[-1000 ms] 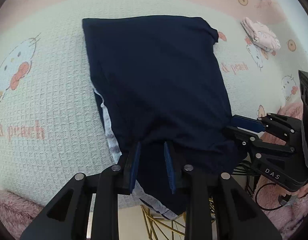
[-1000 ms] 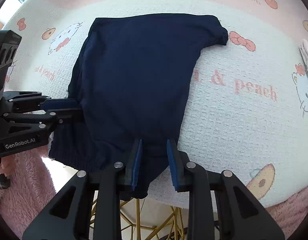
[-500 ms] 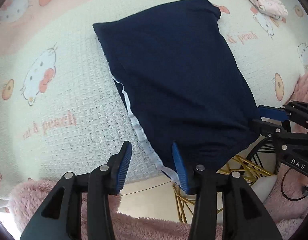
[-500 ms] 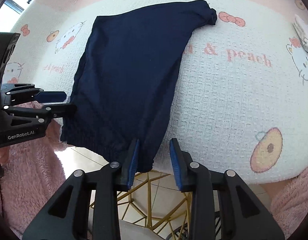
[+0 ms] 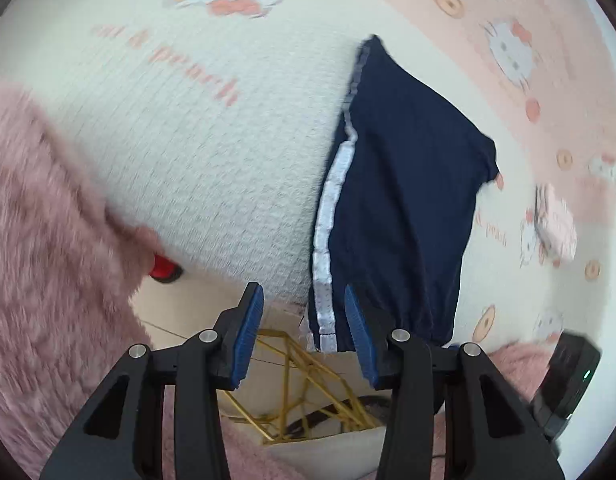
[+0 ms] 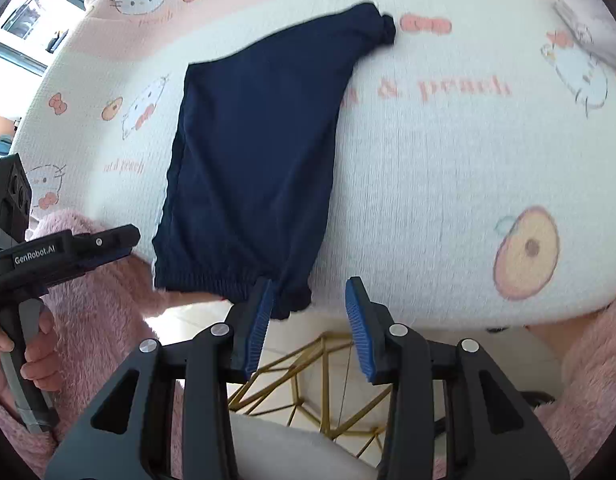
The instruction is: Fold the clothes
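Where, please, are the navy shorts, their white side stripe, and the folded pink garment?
navy shorts [image 6: 256, 152]: right wrist view, middle of the dark fabric.
white side stripe [image 5: 327, 220]: left wrist view, midway along the stripe at the shorts' left edge.
folded pink garment [image 5: 557, 224]: left wrist view, its blurred centre, far right.

A second ago both grippers pinch the waistband edge of the navy shorts [image 6: 252, 152] at the table's near edge. Now the left gripper [image 5: 304, 332] is let go, its jaws spread wide with only the white side stripe [image 5: 327, 240] showing beyond them, and it sits off to the shorts' left. The right gripper [image 6: 309, 328] has just been opening too; its pads [image 6: 260, 320] stand clear, nothing between them. The waistband now hangs free over the edge.
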Motion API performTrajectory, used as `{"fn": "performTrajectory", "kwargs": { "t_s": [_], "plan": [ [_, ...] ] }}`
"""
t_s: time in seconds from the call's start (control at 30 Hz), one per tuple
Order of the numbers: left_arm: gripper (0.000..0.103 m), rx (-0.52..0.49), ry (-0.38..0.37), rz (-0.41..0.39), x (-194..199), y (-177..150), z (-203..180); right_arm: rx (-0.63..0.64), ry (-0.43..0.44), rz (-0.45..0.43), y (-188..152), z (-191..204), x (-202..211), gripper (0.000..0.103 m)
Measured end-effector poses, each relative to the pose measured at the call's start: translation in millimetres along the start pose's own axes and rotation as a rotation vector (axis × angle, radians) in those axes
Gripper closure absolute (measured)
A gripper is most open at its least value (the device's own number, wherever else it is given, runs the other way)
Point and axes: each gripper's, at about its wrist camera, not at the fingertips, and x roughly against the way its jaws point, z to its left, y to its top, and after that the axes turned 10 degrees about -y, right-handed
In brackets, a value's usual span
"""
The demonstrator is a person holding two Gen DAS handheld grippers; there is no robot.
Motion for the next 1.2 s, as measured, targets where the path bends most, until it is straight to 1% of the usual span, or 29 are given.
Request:
{"fn": "performTrajectory", "kwargs": {
  "t_s": [0.07,0.13,0.3,0.4,0.47,0.53,0.57,0.67,0.7,0.73,0.77,0.87,0.93,1.03,1.07,1.13,1.2],
  "plan": [
    [0.059,0.02,-0.012,0.043,-13,-7,6,0.019,0.029,0.054,-10,4,-13,0.064],
    [0.059,0.029,-0.026,0.076,-23,-11,8,0.036,0.025,0.084,-12,10,-23,0.064],
    [0.059,0.055,-0.105,0.114,-36,-19,15,-0.014,0.109,0.052,1,12,-28,0.064],
    [0.059,0.091,-0.166,0.113,-33,-22,27,0.0,0.06,0.06,2,14,-37,0.064],
    [0.059,0.11,-0.213,0.101,-28,-19,29,-0.004,0.065,0.056,0,13,-36,0.064],
    [0.059,0.102,-0.236,0.105,-21,-20,29,-0.007,0.071,0.055,-2,10,-35,0.064],
    [0.059,0.09,-0.231,0.111,-23,-21,27,-0.012,0.077,0.056,-3,9,-36,0.064],
    [0.059,0.04,-0.178,0.134,-43,-24,17,-0.016,0.096,0.048,-3,7,-36,0.065],
    [0.066,0.026,-0.175,0.133,-48,-24,15,-0.006,0.097,0.041,-3,8,-36,0.068],
    [0.079,0.013,-0.178,0.125,-46,-25,16,0.005,0.097,0.034,-3,9,-36,0.074],
    [0.091,-0.006,-0.176,0.115,-43,-25,16,0.018,0.085,0.028,-3,11,-36,0.076],
    [0.091,-0.049,-0.187,0.082,-34,-25,9,0.043,0.073,-0.002,-6,15,-32,0.082],
    [0.091,-0.033,-0.207,0.072,-30,-24,11,0.039,0.096,-0.029,-6,14,-26,0.087],
    [0.091,0.021,-0.259,0.077,-27,-21,19,0.015,0.137,-0.063,-4,6,-17,0.089],
    [0.091,0.033,-0.264,0.078,-26,-19,21,0.008,0.146,-0.073,-4,0,-12,0.089],
    [0.091,0.048,-0.243,0.084,-27,-17,25,0.0,0.15,-0.069,3,13,-14,0.089],
    [0.09,0.074,-0.194,0.115,-34,-17,30,0.005,0.134,-0.029,7,10,-16,0.088]
  ]
}}
